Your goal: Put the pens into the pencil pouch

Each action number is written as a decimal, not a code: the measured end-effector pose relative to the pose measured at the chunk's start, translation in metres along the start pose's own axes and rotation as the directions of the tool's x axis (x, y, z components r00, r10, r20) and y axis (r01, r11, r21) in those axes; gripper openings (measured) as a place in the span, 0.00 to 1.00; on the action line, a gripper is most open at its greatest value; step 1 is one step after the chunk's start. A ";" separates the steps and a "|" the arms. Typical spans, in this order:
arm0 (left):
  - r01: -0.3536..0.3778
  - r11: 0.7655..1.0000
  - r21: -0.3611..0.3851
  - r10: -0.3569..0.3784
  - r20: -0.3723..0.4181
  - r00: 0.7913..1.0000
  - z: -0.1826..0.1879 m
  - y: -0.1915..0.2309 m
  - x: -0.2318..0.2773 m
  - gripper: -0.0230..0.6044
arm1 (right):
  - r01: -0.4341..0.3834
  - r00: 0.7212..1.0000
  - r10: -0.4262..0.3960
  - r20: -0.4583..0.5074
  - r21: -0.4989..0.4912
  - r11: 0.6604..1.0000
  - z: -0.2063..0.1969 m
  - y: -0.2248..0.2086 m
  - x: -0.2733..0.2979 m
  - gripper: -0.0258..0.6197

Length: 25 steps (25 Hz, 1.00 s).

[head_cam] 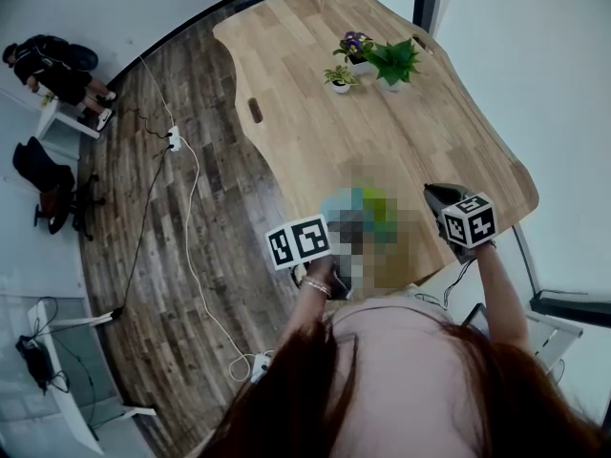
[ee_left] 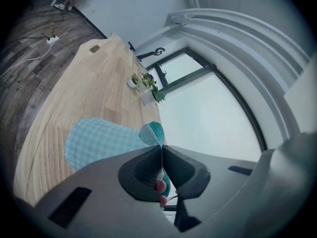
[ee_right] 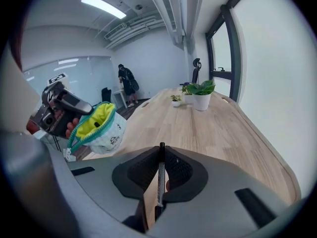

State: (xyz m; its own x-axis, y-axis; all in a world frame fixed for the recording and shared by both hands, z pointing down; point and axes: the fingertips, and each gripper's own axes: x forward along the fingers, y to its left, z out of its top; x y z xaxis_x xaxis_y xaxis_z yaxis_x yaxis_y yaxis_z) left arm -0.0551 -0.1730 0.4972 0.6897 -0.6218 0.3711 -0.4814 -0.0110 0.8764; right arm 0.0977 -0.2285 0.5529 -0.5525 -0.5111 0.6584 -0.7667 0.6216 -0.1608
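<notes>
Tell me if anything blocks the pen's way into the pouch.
Nothing visible does. The right gripper clamps the pen; the left gripper holds the pouch up, its mouth open toward the pen, only air between.

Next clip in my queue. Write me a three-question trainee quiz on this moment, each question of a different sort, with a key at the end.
1. Multiple choice: what is clamped in the right gripper? A a pen; B an eraser; C nothing.
2. True or false: the pencil pouch is zipped shut.
3. Fill in: the left gripper is shut on the edge of the ____.

Key
1. A. The pen stands upright between the closed jaws.
2. False. Its mouth gapes and the yellow lining shows.
3. Pencil pouch. Its teal fabric is pinched between the jaws.
</notes>
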 end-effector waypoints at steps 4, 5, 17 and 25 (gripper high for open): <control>0.004 1.000 0.001 -0.004 -0.006 1.000 -0.001 -0.001 0.003 0.05 | -0.026 0.996 0.020 0.083 0.070 0.997 0.018 0.005 -0.006 0.09; 0.005 1.000 0.000 -0.005 -0.008 1.000 -0.002 -0.001 0.003 0.05 | -0.035 0.994 0.025 0.105 0.089 0.995 0.023 0.007 -0.009 0.09; 0.024 1.000 -0.018 -0.025 -0.011 1.000 0.000 -0.003 0.001 0.05 | -0.163 0.930 0.067 0.361 0.243 0.956 0.081 0.027 -0.035 0.09; 0.026 0.999 -0.022 -0.026 -0.016 1.000 -0.002 -0.002 0.002 0.05 | -0.281 0.845 0.085 0.528 0.305 0.910 0.114 0.035 -0.054 0.09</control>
State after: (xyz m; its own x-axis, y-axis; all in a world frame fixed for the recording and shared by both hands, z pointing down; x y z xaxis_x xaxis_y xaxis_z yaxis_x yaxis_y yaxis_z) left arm -0.0516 -0.1724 0.4970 0.7109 -0.6084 0.3528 -0.4512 -0.0096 0.8924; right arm 0.0637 -0.2470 0.4274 -0.7044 -0.6927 0.1548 -0.6418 0.5286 -0.5556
